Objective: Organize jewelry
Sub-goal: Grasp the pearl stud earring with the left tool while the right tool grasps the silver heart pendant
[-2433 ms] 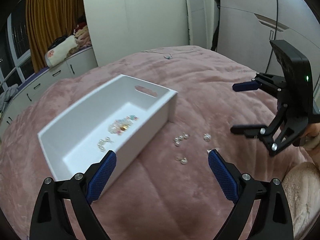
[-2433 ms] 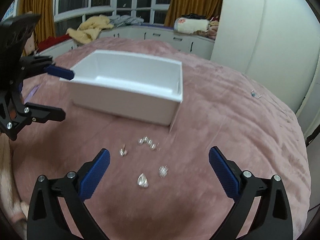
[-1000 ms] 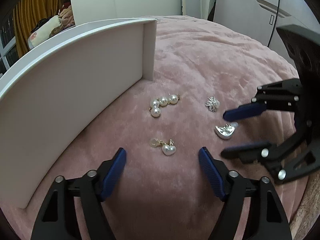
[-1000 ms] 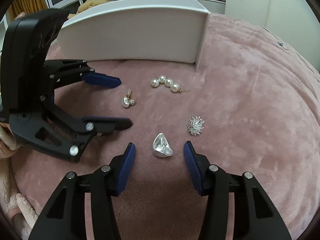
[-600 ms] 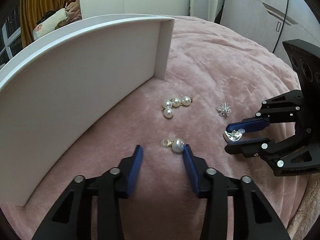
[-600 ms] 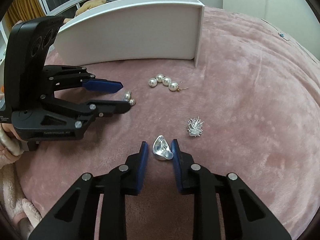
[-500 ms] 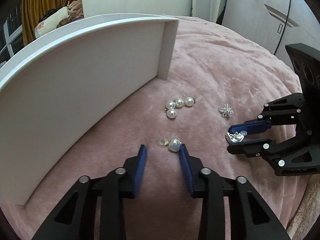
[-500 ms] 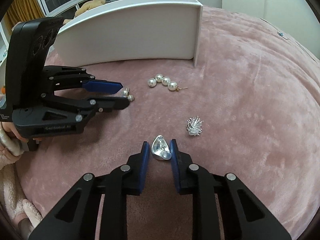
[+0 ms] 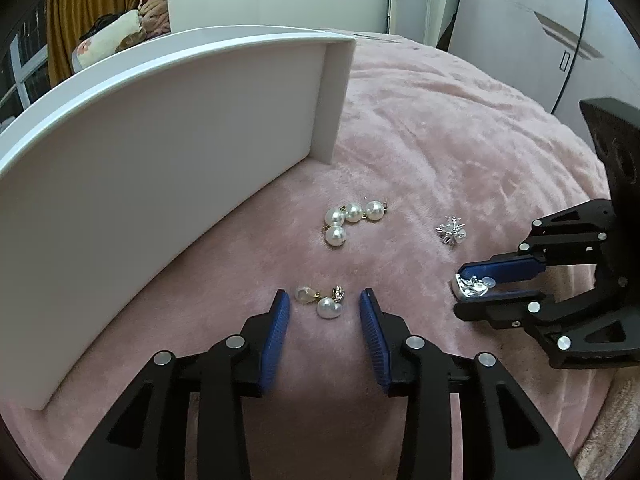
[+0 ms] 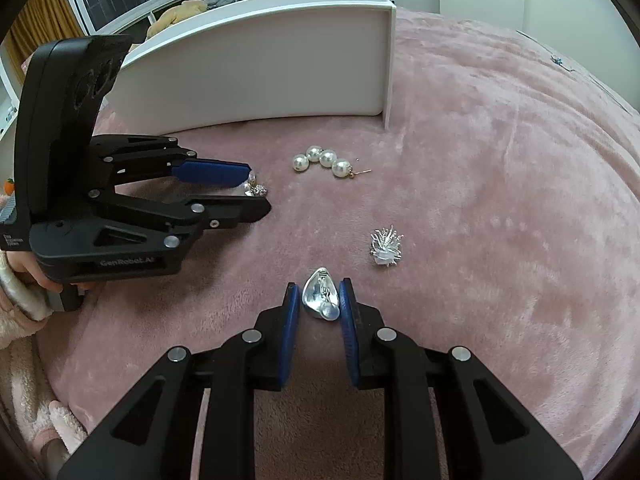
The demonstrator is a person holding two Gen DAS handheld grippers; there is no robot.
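We see the jewelry lying on a pink blanket [image 10: 500,160], just off the near corner of a white box [image 9: 160,128]. Nearest that corner is a pearl strand [image 9: 352,218], by itself on the plush. Farther from the box lies a spiky silver piece [image 10: 385,249], also alone.

Our left gripper [image 9: 323,312] straddles a pearl drop earring [image 9: 325,303] close to the box's long wall. Its jaws have just been opening again after closing, and the blue pads stand a little clear of the earring on both sides, so it grips nothing. Our right gripper [image 10: 320,294], farthest from the box, is nearly closed, its pads pressing the sides of a silver shell earring [image 10: 321,294] that rests on the blanket.

The box wall rises tall and blocks the left side; its inside is hidden from both views. Past the box corner the blanket runs open toward a white wardrobe [image 9: 520,20]. A hand [image 10: 30,270] in a fluffy sleeve [image 10: 20,312] holds the left gripper's handle, away from the box.
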